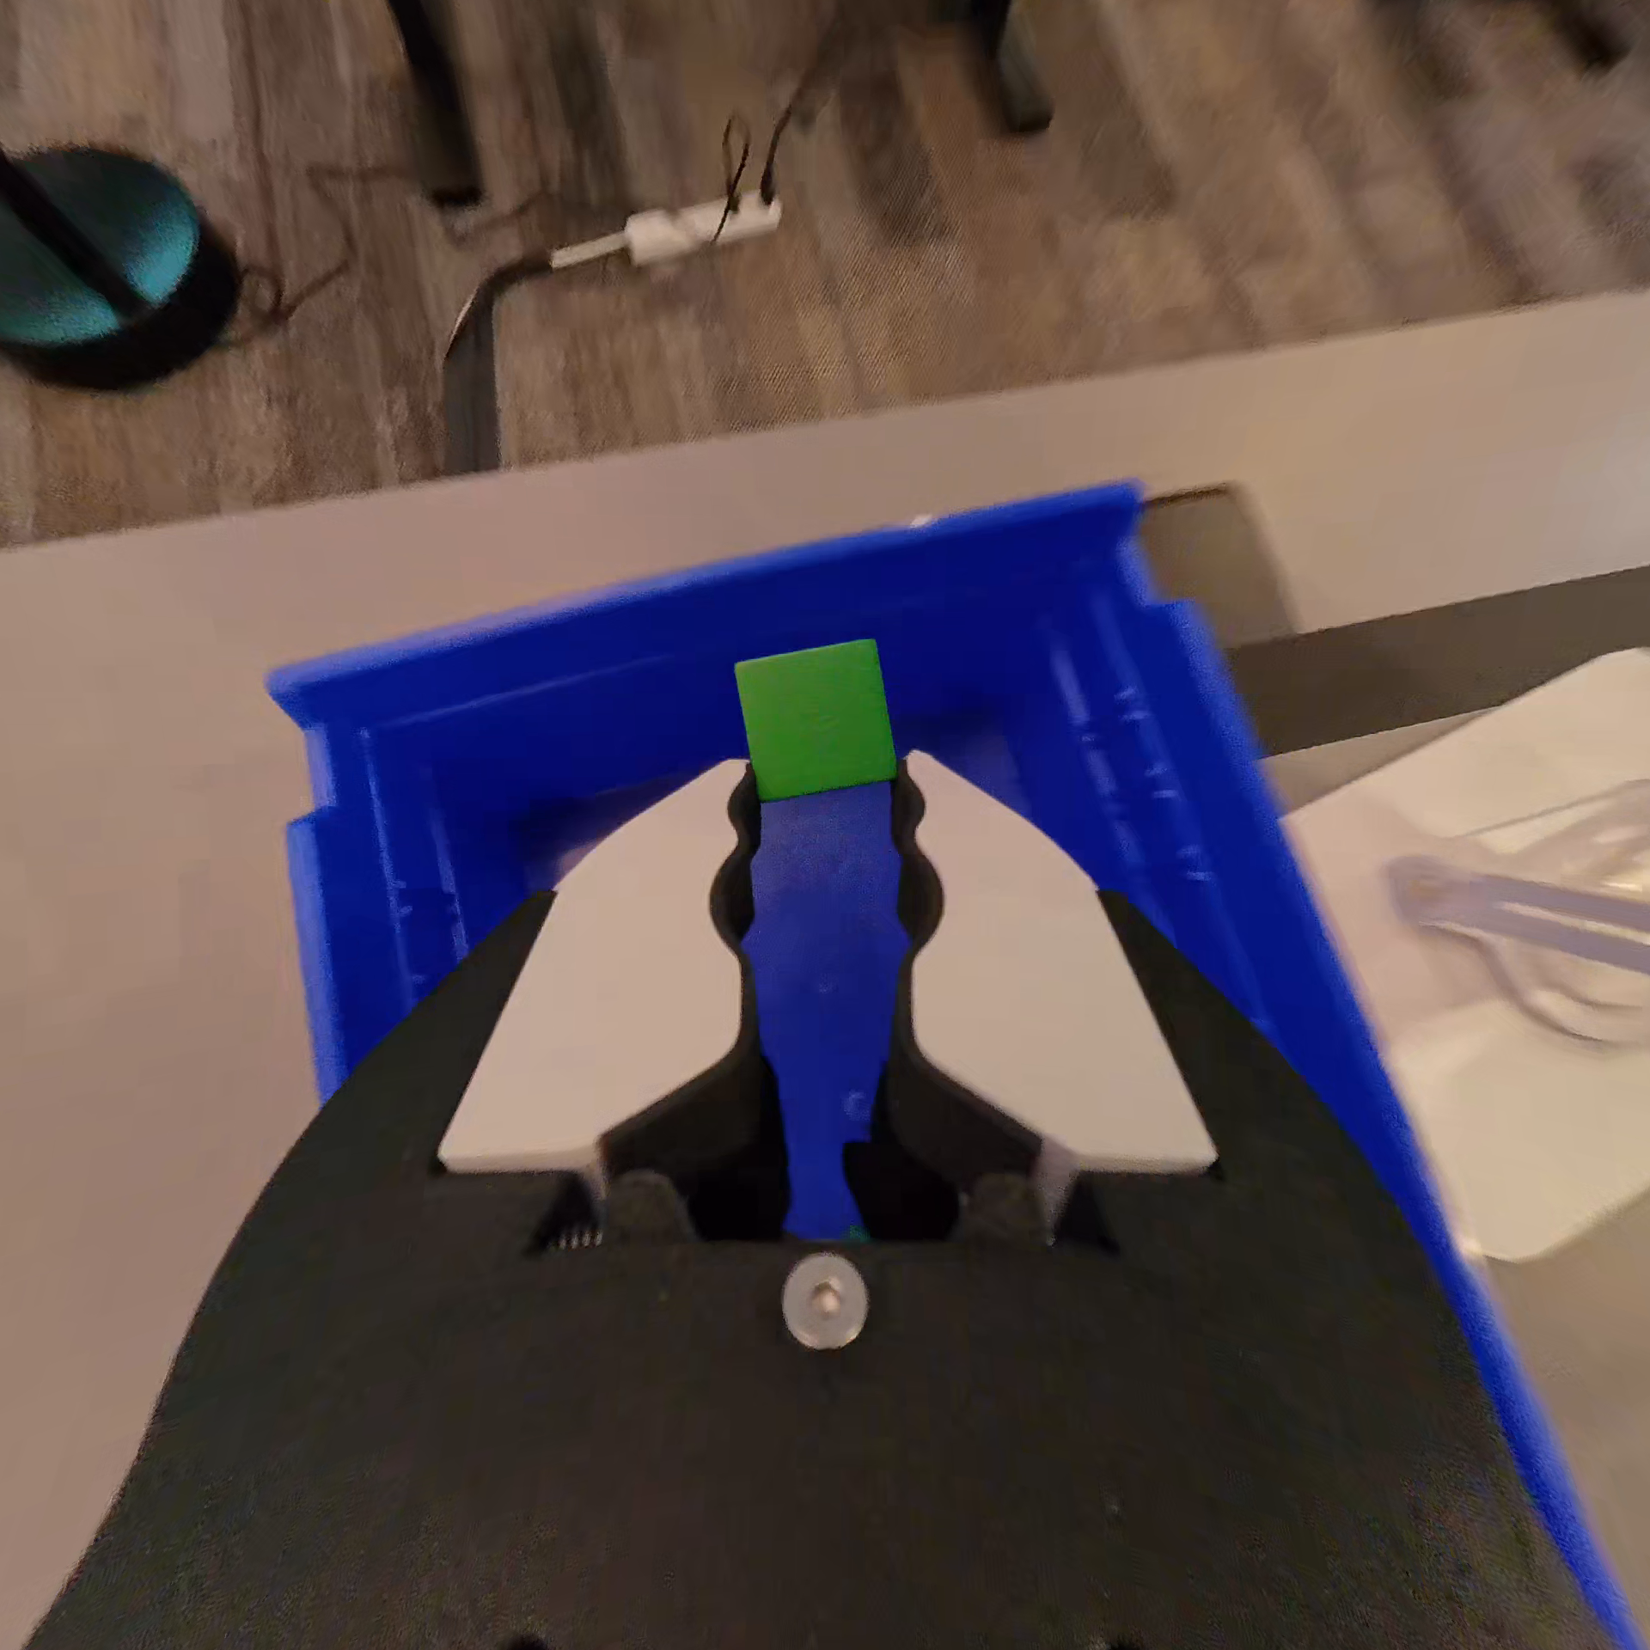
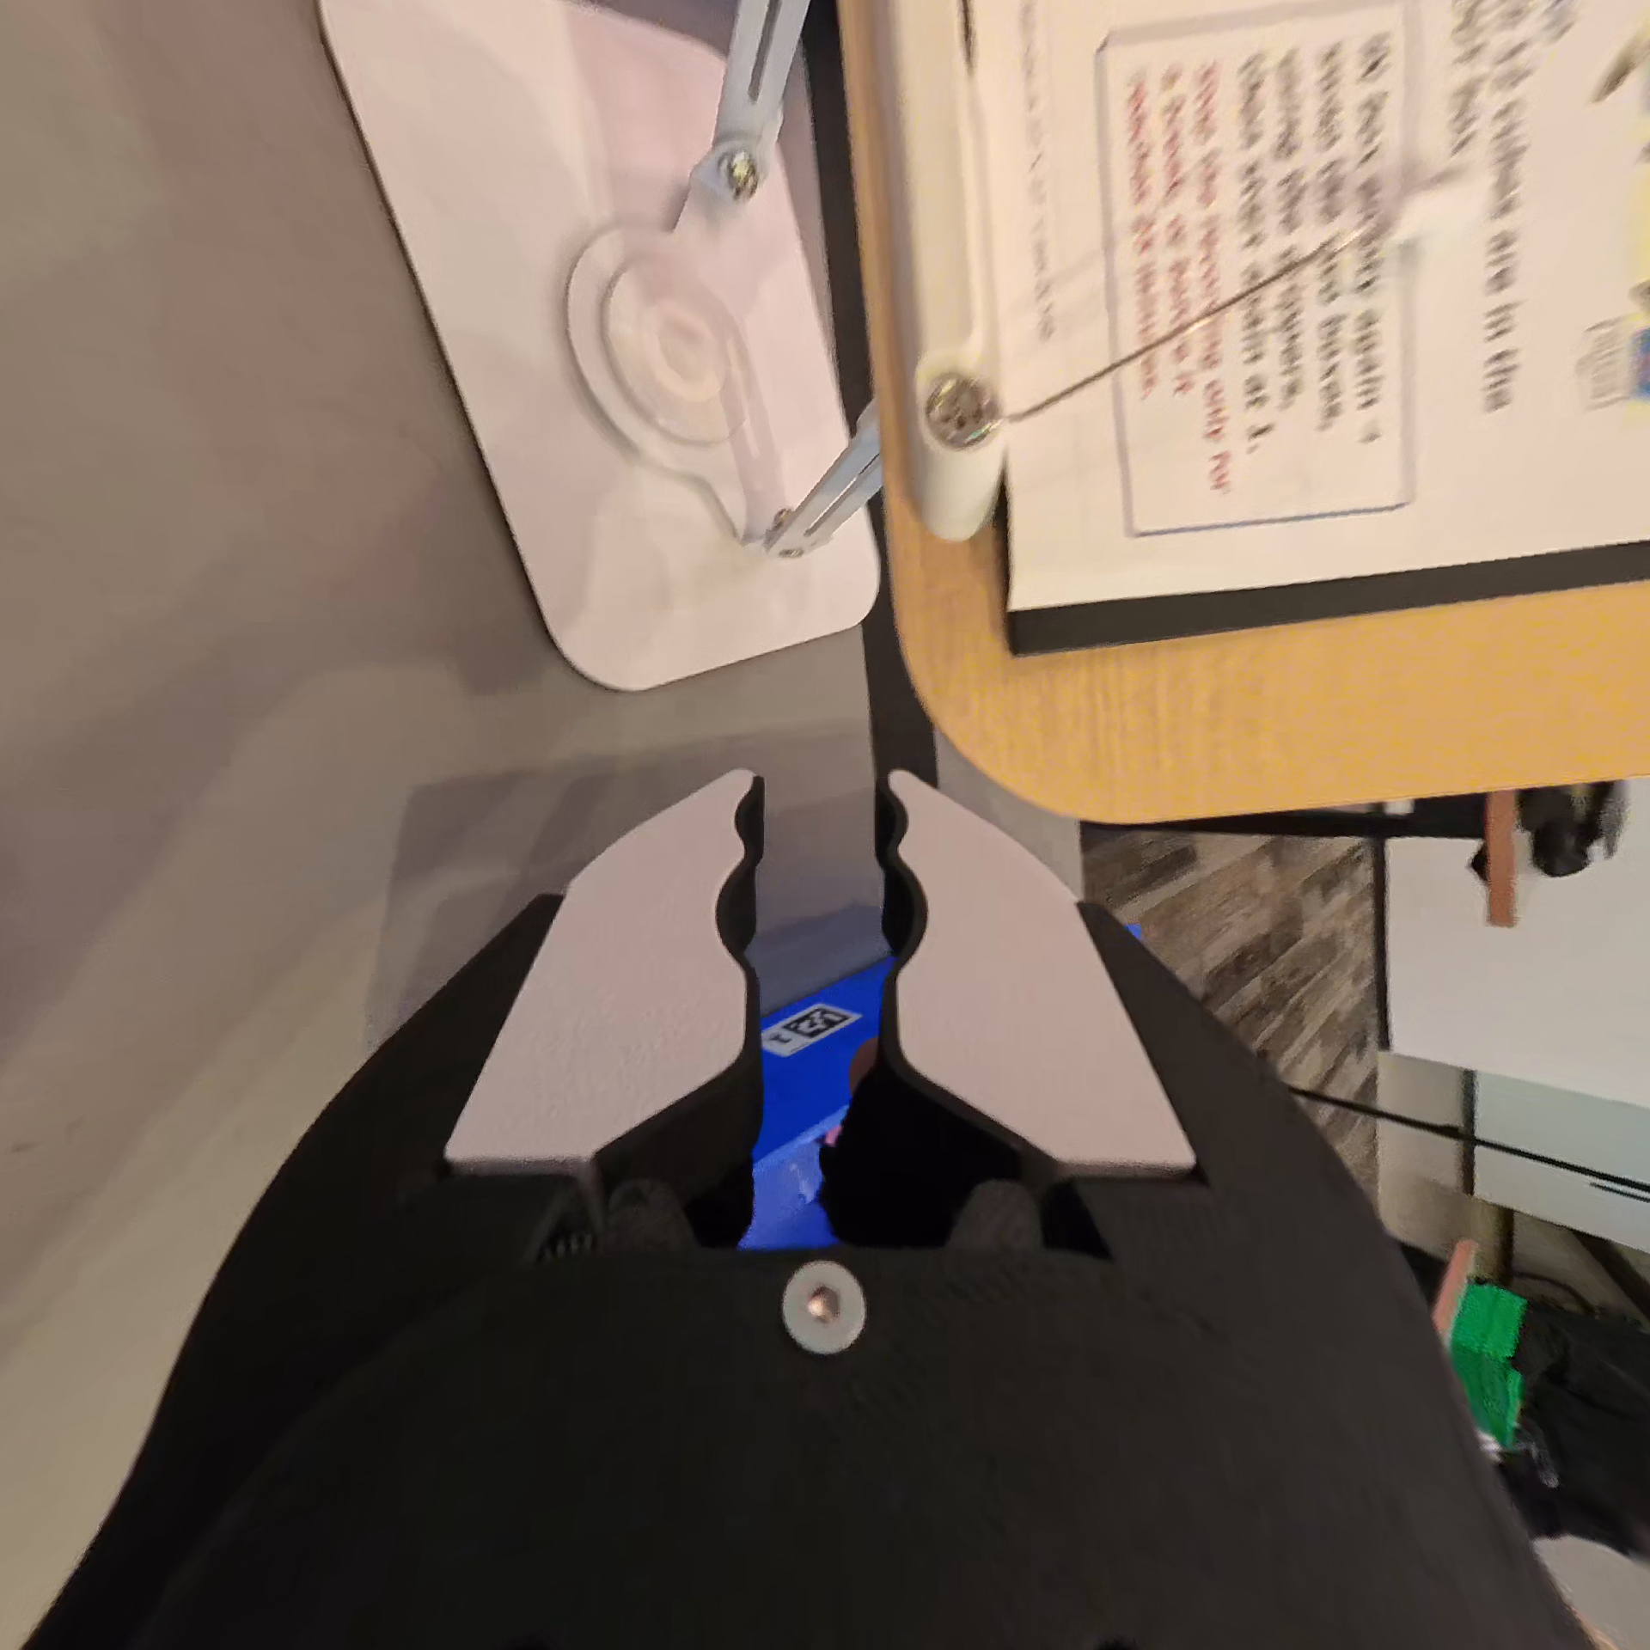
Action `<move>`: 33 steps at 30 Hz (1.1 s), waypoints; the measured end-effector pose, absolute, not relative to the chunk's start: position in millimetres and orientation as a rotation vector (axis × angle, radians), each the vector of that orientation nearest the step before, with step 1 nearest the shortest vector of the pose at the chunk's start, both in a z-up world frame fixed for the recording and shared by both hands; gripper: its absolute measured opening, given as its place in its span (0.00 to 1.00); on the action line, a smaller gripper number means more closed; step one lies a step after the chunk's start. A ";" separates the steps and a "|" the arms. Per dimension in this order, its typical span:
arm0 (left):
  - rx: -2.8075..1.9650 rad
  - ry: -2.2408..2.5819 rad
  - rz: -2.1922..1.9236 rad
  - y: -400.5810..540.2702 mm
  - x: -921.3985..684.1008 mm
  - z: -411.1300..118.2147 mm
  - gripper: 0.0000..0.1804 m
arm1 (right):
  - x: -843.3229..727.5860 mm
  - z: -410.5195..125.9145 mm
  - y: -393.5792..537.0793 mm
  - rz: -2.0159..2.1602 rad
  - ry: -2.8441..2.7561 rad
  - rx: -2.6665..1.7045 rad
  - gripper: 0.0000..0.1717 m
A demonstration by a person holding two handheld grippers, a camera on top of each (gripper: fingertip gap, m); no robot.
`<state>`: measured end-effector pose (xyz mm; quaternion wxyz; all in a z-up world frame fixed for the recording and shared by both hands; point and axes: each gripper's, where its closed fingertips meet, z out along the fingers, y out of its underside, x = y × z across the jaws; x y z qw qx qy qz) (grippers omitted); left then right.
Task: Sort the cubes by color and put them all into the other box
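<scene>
Left wrist view, green cube (image 1: 817, 717) at jaws' tips

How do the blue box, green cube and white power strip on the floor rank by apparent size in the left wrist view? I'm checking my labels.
Largest to smallest, as they look:
1. blue box
2. green cube
3. white power strip, though it lies farther away, so its true size against the cube is unsure.
</scene>
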<state>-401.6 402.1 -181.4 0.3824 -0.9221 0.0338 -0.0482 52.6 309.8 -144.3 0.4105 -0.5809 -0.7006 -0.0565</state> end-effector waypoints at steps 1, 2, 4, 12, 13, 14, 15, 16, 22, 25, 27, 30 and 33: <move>-2.298 0.096 -0.171 398.7 -395.6 -163.1 0.16 | 50.3 -137.6 308.8 -0.136 -1.745 -1.439 0.14; -2.230 0.112 -0.226 395.1 -387.1 -142.0 0.16 | 48.1 -130.5 308.1 -0.132 -1.722 -1.416 0.14; -2.111 0.138 -0.285 385.0 -371.7 -99.5 0.16 | 42.7 -113.5 306.5 -0.137 -1.671 -1.340 0.14; -1.773 0.399 -0.333 321.5 -282.6 20.3 0.16 | 12.3 -53.7 287.5 -0.101 -1.459 -1.096 0.21; -1.741 0.449 -0.372 313.0 -264.9 28.0 0.16 | 8.0 -49.0 283.9 -0.091 -1.441 -1.066 0.22; -1.707 0.495 -0.421 305.2 -246.4 34.1 0.16 | 3.2 -44.8 279.7 -0.076 -1.423 -1.033 0.23; -1.681 0.539 -0.476 298.5 -227.2 37.4 0.16 | -1.5 -40.9 276.8 -0.065 -1.401 -1.010 0.23; -1.662 0.588 -0.534 292.4 -207.1 38.0 0.16 | -6.0 -38.4 274.2 -0.057 -1.385 -0.992 0.24; -1.552 0.827 -0.949 258.6 -95.8 22.6 0.16 | -25.3 -28.0 257.9 -0.049 -1.317 -0.852 0.28; -1.539 0.878 -1.082 251.1 -62.9 7.7 0.16 | -30.2 -24.0 251.4 -0.016 -1.287 -0.815 0.30; -1.539 0.892 -1.181 246.9 -48.1 -0.3 0.16 | -32.6 -23.3 249.0 -0.002 -1.276 -0.808 0.31; -1.527 0.912 -1.306 239.2 -31.2 -7.9 0.15 | -34.9 -18.8 246.0 0.000 -1.239 -0.780 0.31; -1.525 0.918 -1.358 236.1 -22.2 -13.6 0.15 | -35.4 -16.5 246.2 -0.008 -1.209 -0.771 0.31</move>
